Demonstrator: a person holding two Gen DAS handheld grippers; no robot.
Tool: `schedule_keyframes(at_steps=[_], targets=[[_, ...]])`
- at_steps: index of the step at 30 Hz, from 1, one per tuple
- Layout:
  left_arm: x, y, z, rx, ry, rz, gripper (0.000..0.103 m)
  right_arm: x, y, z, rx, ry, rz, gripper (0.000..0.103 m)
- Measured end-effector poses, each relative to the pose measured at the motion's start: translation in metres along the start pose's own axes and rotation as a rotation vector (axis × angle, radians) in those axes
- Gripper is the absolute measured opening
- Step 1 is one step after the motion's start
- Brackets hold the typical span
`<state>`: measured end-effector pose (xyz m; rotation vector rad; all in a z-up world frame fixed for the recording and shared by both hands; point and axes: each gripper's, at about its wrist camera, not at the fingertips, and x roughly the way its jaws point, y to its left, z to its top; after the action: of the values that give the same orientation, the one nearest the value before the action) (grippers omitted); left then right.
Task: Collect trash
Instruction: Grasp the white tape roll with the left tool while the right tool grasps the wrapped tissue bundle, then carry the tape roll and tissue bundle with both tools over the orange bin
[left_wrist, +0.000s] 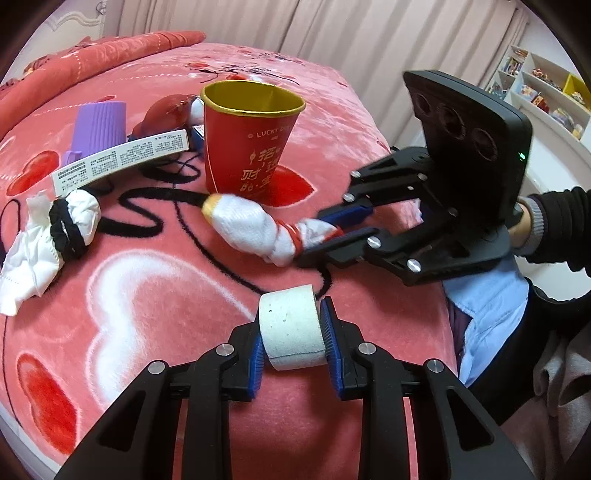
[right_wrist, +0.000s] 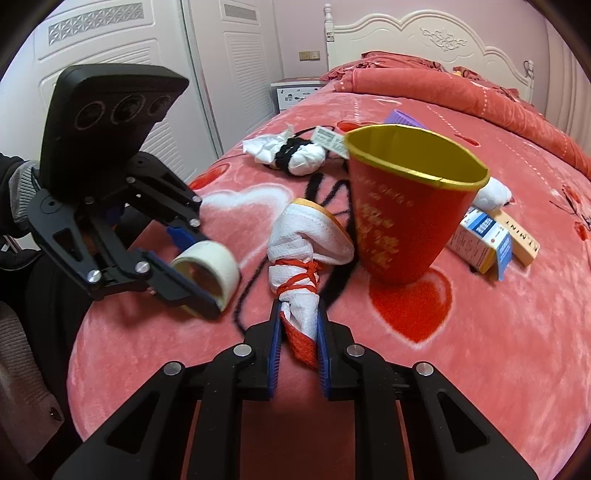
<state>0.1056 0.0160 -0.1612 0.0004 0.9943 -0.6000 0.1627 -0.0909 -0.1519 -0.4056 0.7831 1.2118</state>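
My left gripper (left_wrist: 291, 332) is shut on a white tape roll (left_wrist: 290, 328), held just above the pink bedspread; it also shows in the right wrist view (right_wrist: 207, 271). My right gripper (right_wrist: 298, 326) is shut on the end of a white tissue bundle tied with red string (right_wrist: 306, 254), seen in the left wrist view (left_wrist: 258, 229) with the gripper (left_wrist: 328, 236) at its right end. A red paper cup with a gold rim (left_wrist: 247, 140) stands upright just behind the bundle (right_wrist: 406, 199).
On the bed lie a white tissue bundle wrapped in black bands (left_wrist: 70, 221), loose black yarn (left_wrist: 140, 210), a long white box (left_wrist: 118, 158), a purple ribbed cup (left_wrist: 99, 125), small medicine boxes (right_wrist: 487, 240). Shelves (left_wrist: 546, 88) stand far right.
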Motion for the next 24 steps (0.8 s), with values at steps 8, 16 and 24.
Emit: schedule_keyframes(at_steps=[8, 16, 24], targets=[[-0.025, -0.025, -0.003, 0.054, -0.014, 0.029, 0.027, -0.035, 0.037, -0.007, -0.047, -0.048, -0.016, 0.017], [-0.064, -0.056, -0.003, 0.091, -0.099, 0.025, 0.027, -0.101, 0.069, -0.008, -0.01, -0.145, -0.06, 0.017], [-0.061, -0.101, 0.01, 0.195, -0.118, -0.037, 0.027, -0.165, 0.081, -0.049, 0.099, -0.208, -0.168, 0.017]])
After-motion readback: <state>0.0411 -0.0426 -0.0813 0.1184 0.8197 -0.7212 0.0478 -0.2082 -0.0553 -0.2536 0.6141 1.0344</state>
